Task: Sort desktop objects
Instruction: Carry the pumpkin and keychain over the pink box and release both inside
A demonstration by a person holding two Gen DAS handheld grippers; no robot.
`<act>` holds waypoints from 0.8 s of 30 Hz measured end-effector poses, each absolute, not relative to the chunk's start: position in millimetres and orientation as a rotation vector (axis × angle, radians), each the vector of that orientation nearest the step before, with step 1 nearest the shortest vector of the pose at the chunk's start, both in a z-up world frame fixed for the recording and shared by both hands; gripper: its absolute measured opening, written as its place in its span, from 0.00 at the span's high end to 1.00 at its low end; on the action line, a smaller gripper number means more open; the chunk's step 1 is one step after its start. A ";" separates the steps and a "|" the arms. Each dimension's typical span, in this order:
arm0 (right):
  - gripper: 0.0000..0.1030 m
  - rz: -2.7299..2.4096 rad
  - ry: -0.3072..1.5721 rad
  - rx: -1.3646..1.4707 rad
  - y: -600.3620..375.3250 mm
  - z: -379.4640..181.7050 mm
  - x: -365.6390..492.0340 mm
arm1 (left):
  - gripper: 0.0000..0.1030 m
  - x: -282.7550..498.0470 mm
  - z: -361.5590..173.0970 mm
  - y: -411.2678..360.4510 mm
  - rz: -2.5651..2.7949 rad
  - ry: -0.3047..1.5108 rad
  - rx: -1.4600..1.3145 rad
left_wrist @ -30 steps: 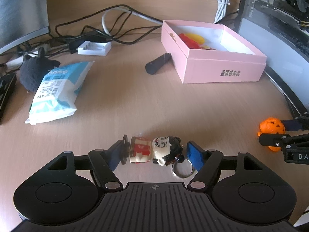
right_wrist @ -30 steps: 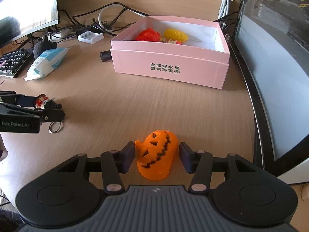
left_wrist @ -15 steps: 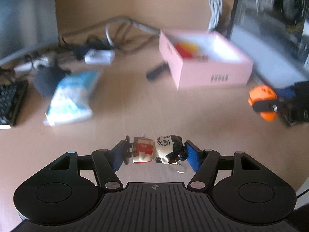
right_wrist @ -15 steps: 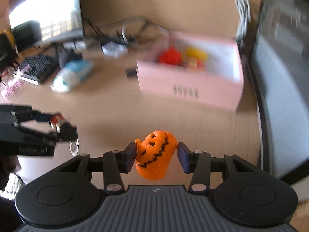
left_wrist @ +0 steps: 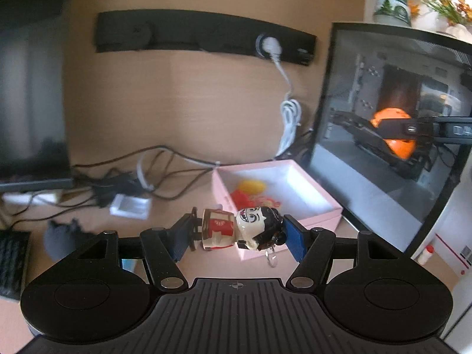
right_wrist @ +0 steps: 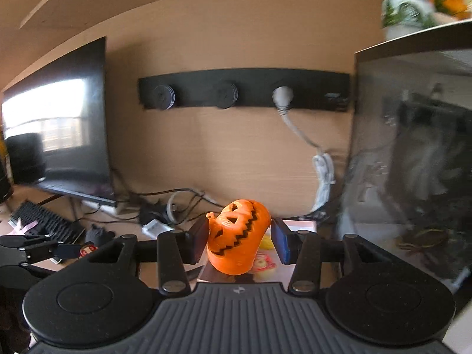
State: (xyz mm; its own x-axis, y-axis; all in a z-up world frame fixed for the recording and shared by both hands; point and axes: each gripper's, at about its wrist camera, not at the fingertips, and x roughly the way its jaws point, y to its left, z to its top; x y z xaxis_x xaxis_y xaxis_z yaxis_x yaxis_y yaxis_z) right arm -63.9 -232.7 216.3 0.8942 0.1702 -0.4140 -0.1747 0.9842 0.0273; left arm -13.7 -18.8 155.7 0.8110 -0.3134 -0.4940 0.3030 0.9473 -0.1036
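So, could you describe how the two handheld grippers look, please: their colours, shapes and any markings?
Both are matte black plastic. The left gripper and right gripper each have a ribbed central body, two round discs at the sides, angled linkage arms with silver pivot screws, and flat blue finger pads. A small crosshair mark sits on the left body. No sleeves or cables show.

Back wall: you face a light wooden panel with a long black socket strip carrying 1 white plug.
Left: you see a dark flat monitor reflecting a bright window.
Right: a glass-sided computer case.
Surface: pale wood-grain desk, tangled black cables at the back.
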 end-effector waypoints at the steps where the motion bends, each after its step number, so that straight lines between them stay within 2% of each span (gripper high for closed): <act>1: 0.55 0.161 0.431 -0.011 -234.1 216.8 -67.7 | 0.32 -6.6 153.7 -21.1 -0.347 0.533 -0.020; 7: 0.55 0.047 0.488 -0.062 -235.8 207.9 -95.8 | 0.32 58.3 128.8 -57.3 -0.470 0.640 -0.041; 15: 0.55 -0.057 0.556 -0.020 -253.9 188.3 -116.0 | 0.31 128.4 116.4 -141.8 -0.542 0.630 0.019; 20: 0.55 -0.060 0.557 -0.018 -259.2 182.8 -111.1 | 0.21 147.7 105.3 -161.5 -0.512 0.666 0.014; 22: 0.55 -0.044 0.556 -0.031 -259.2 180.2 -107.0 | 0.09 137.5 104.9 -149.7 -0.502 0.678 -0.012; 24: 0.55 -0.022 0.570 -0.040 -260.4 175.2 -98.1 | 0.06 118.7 103.4 -130.0 -0.474 0.690 -0.033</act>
